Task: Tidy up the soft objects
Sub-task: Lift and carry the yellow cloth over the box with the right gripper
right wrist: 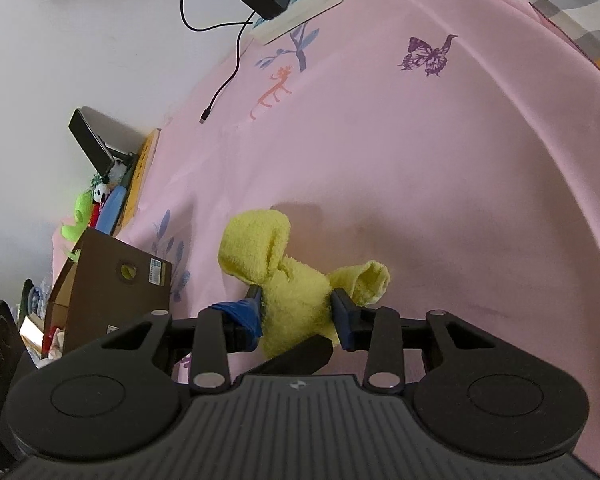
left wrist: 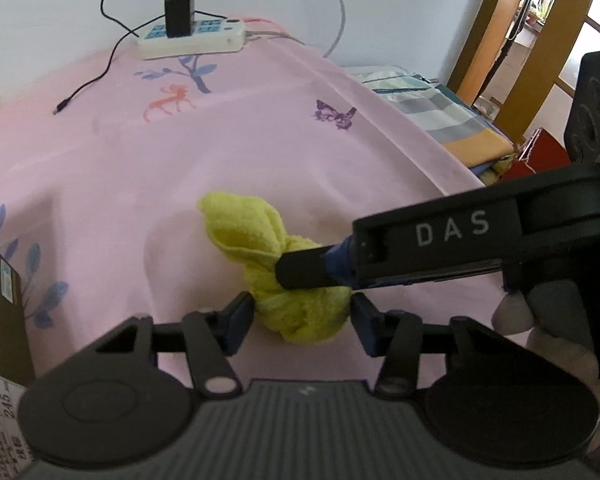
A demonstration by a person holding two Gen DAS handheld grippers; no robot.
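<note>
A yellow terry towel (left wrist: 268, 256) is bunched and twisted just above the pink sheet (left wrist: 140, 168). My left gripper (left wrist: 302, 314) is shut on its near end. My right gripper (right wrist: 298, 306) is shut on the towel's (right wrist: 284, 280) middle; in the left wrist view it comes in from the right, with a black finger (left wrist: 304, 272) pressed on the cloth. The towel's far loop and a short tail stick out free.
A white power strip (left wrist: 192, 38) with a black charger and loose cable lies at the sheet's far edge. A brown cardboard box (right wrist: 112, 292) stands to the left, with toys behind it. Folded striped bedding (left wrist: 440, 116) lies to the right.
</note>
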